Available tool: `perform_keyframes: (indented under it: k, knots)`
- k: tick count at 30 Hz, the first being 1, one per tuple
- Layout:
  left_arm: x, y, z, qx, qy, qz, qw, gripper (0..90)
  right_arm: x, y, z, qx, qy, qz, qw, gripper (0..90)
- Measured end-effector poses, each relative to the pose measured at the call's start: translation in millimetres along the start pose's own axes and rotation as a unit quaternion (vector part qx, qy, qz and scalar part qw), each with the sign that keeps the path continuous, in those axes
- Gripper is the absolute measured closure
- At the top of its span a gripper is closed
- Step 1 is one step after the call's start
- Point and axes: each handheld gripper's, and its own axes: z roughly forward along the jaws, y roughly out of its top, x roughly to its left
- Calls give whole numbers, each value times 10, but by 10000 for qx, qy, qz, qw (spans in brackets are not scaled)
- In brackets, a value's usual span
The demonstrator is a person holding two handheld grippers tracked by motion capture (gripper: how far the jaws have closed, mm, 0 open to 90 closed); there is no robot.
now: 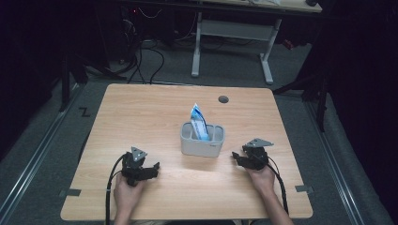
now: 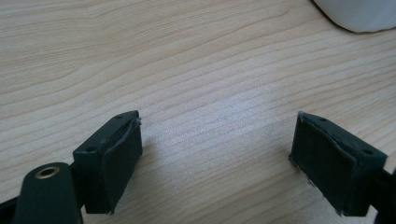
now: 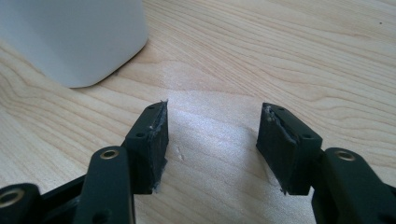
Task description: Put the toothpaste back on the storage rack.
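A white two-compartment holder (image 1: 202, 139) stands at the middle of the wooden table (image 1: 141, 112). A blue-and-white packet (image 1: 199, 121) sticks up out of it, leaning to the left. My left gripper (image 1: 152, 168) rests low over the table to the holder's left, open, with bare wood between its pads (image 2: 116, 158). My right gripper (image 1: 236, 157) sits just right of the holder, also open with nothing between its pads (image 3: 154, 140). The holder's white wall (image 3: 70, 37) fills the upper left of the right gripper view, and its corner (image 2: 359, 14) shows at the top right of the left gripper view.
A small round grommet (image 1: 223, 99) sits in the table's far side. Beyond the table stands a white desk frame (image 1: 234, 37) with cables on the grey floor. Open wood lies all around the holder.
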Motion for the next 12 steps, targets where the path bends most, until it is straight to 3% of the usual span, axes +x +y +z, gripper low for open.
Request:
perform_keyframes:
  k: [12]
  knots:
    - [0,0,0,2,0,2,10000,167,3,5,6,16,-21,44,10000,398]
